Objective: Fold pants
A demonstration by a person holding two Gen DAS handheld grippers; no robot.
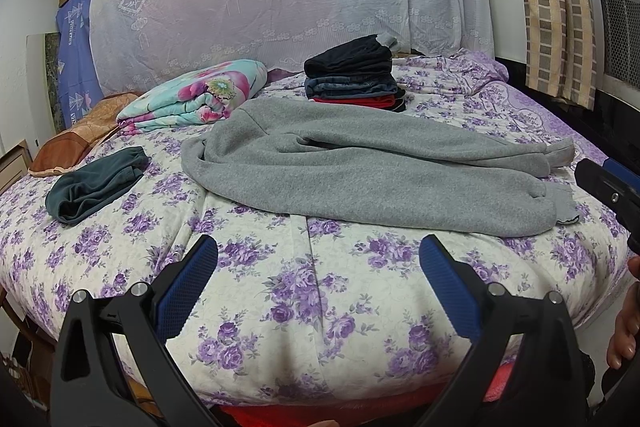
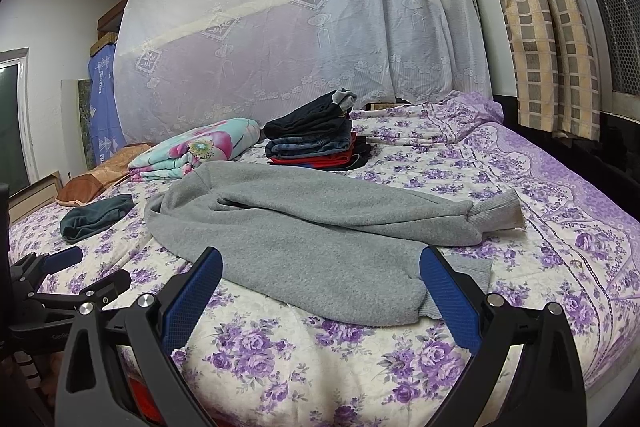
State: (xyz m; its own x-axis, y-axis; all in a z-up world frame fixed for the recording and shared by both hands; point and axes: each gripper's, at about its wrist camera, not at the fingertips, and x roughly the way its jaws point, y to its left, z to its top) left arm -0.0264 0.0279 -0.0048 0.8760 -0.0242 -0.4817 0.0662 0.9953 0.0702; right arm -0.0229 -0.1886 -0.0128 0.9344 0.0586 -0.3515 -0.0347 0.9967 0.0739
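So, the grey fleece pants [image 1: 360, 171] lie unfolded on the floral bedspread [image 1: 280, 291]; nothing is gripped by the wide-open left gripper [image 1: 319, 259] or right gripper [image 2: 321, 269].

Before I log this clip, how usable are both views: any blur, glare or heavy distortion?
Left wrist view: sharp and evenly lit, no glare; fisheye bulges the bed and darkens the corners. Right wrist view: the same soft light, grey pants in focus, curtain bowed near the rim, soft shadow under the pants' near edge.
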